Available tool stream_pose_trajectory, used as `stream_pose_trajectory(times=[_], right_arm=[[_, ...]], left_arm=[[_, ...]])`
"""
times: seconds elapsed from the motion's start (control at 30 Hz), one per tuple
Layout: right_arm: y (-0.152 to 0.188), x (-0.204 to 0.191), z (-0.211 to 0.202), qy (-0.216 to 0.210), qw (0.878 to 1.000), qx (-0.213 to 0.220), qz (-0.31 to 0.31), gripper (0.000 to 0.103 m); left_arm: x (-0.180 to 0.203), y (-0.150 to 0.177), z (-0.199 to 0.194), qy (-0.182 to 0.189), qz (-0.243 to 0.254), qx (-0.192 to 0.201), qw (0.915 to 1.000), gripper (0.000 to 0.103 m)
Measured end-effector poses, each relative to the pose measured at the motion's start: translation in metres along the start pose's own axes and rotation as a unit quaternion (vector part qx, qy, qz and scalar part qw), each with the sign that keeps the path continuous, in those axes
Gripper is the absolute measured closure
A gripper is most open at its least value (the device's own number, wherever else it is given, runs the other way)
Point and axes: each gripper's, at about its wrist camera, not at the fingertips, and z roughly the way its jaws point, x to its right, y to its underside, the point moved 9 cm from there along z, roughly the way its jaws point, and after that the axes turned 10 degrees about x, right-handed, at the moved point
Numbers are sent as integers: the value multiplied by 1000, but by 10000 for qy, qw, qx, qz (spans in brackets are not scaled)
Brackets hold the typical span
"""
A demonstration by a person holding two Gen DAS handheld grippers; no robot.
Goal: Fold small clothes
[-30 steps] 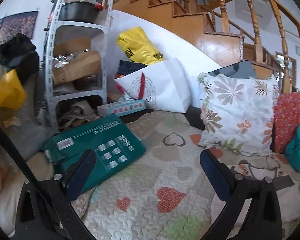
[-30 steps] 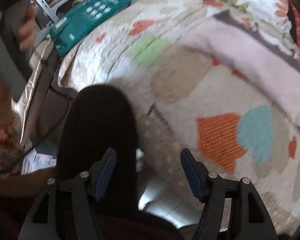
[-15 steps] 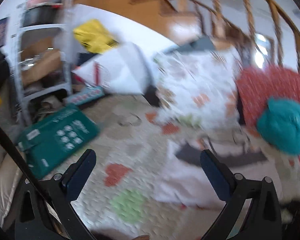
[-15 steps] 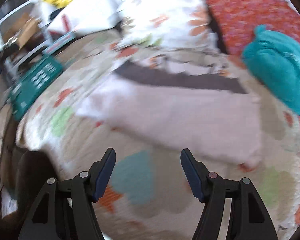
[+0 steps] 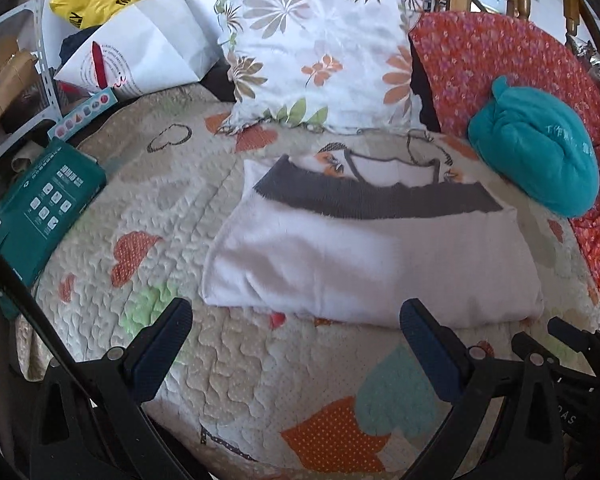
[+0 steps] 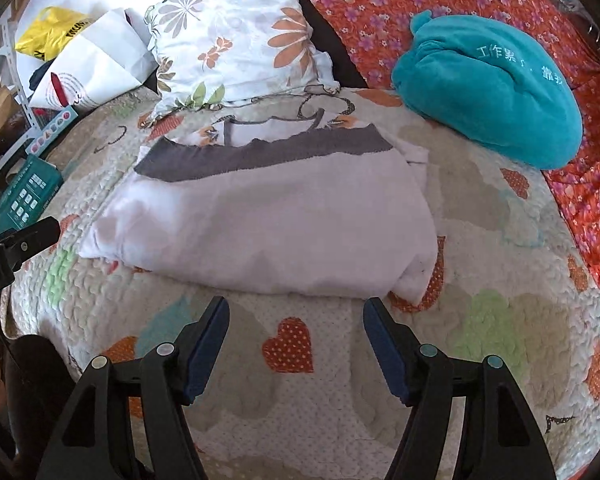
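Observation:
A small white garment with a dark grey band (image 5: 364, 256) lies folded over on the heart-patterned quilt (image 5: 236, 364); it also shows in the right wrist view (image 6: 268, 220). My left gripper (image 5: 296, 320) is open and empty, just in front of the garment's near edge. My right gripper (image 6: 296, 316) is open and empty, also just short of the near edge, toward its right half. Part of the right gripper shows at the lower right of the left wrist view (image 5: 572, 360).
A floral pillow (image 5: 320, 52) and a red floral cushion (image 5: 512, 60) stand behind the garment. A teal plush bundle (image 6: 488, 88) lies at the right. A green box (image 5: 40, 208), a white paper bag (image 5: 140, 52) and a metal shelf sit at the left.
Both grippers have swung from the left side and the floor toward the garment and now face it from the near edge. Both stay open and empty.

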Motion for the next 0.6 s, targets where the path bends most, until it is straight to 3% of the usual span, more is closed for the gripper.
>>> stream_pose_trajectory(times=[0.37,0.6], right_arm=[[22,9,22,412,9989,-41,-199,27],[54,37,48,679,9971,-347,44,23]], left_arm=[[13,25,29,168,-4,-360,9992,0],[30,71,74,130,93,-950,9954,0]])
